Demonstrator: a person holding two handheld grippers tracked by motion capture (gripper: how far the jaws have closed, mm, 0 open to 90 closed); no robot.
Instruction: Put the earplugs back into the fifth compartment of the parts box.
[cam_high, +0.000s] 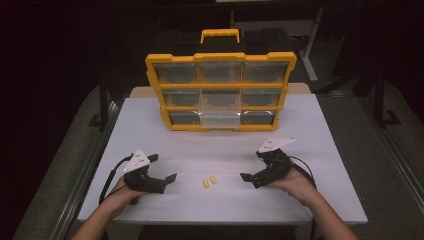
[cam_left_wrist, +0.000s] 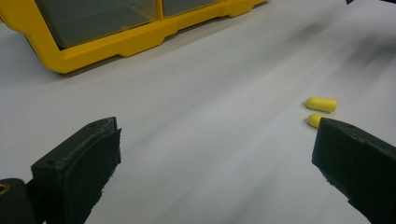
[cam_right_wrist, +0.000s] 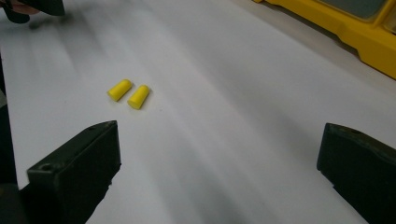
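Two small yellow earplugs (cam_high: 209, 182) lie side by side, nearly touching, on the white desk (cam_high: 320, 150), between the two grippers and a little nearer the person than either set of jaws. The left gripper (cam_high: 162, 169) rests low over the desk in the person's left hand (cam_high: 120, 192), its jaws wide apart and holding nothing; in the left gripper view the earplugs (cam_left_wrist: 321, 111) sit just ahead of its right-hand jaw, which hides part of the nearer one. The right gripper (cam_high: 252, 166), held in the right hand (cam_high: 295, 186), also has its jaws spread wide and empty; in the right gripper view the earplugs (cam_right_wrist: 129, 94) lie ahead of its left-hand jaw, clear of it. Well beyond both grippers stands a yellow drawer cabinet (cam_high: 220, 92) with clear drawers and a handle on top.
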